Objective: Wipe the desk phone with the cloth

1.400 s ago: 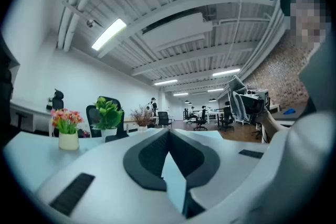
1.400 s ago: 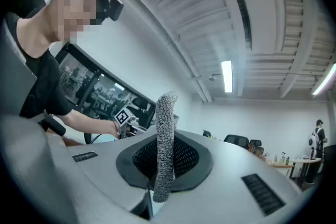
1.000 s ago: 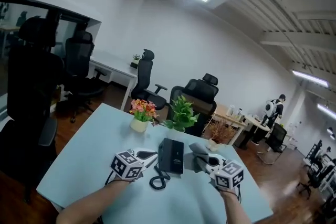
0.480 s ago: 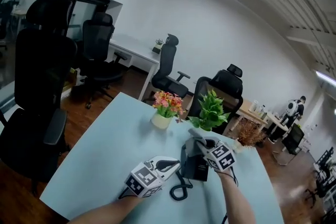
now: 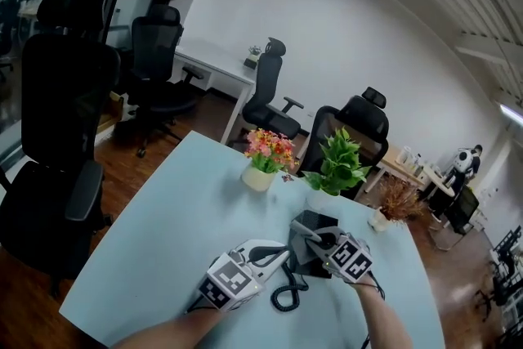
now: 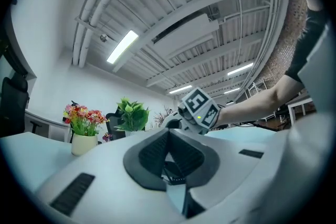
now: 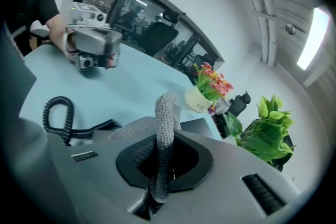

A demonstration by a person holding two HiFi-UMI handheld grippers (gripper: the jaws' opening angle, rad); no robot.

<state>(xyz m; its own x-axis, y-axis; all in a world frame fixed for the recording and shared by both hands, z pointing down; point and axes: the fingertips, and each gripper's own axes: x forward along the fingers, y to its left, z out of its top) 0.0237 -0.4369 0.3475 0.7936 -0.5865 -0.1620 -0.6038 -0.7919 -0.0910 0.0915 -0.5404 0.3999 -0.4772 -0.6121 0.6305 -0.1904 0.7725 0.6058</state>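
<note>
The black desk phone (image 5: 321,220) lies on the pale blue table (image 5: 180,217), its coiled cord (image 5: 286,295) curling toward the near edge. My right gripper (image 5: 309,236) is over the phone, shut on a grey knitted cloth (image 7: 164,123) that drapes onto the phone (image 7: 197,125). The cloth (image 5: 301,256) covers part of the phone's near side. My left gripper (image 5: 280,250) sits just left of the phone, jaws together with nothing in them. In the left gripper view its jaws (image 6: 168,134) point toward the right gripper (image 6: 197,107).
A white pot of pink and orange flowers (image 5: 265,157) and a green potted plant (image 5: 337,163) stand on the table's far edge behind the phone. Black office chairs (image 5: 61,118) stand left of and behind the table. The cord (image 7: 58,115) lies between the two grippers.
My right gripper with the cloth has come from the phone's right side onto the phone, then drawn toward its near end. The left gripper stays left of the phone. The head view has shifted.
</note>
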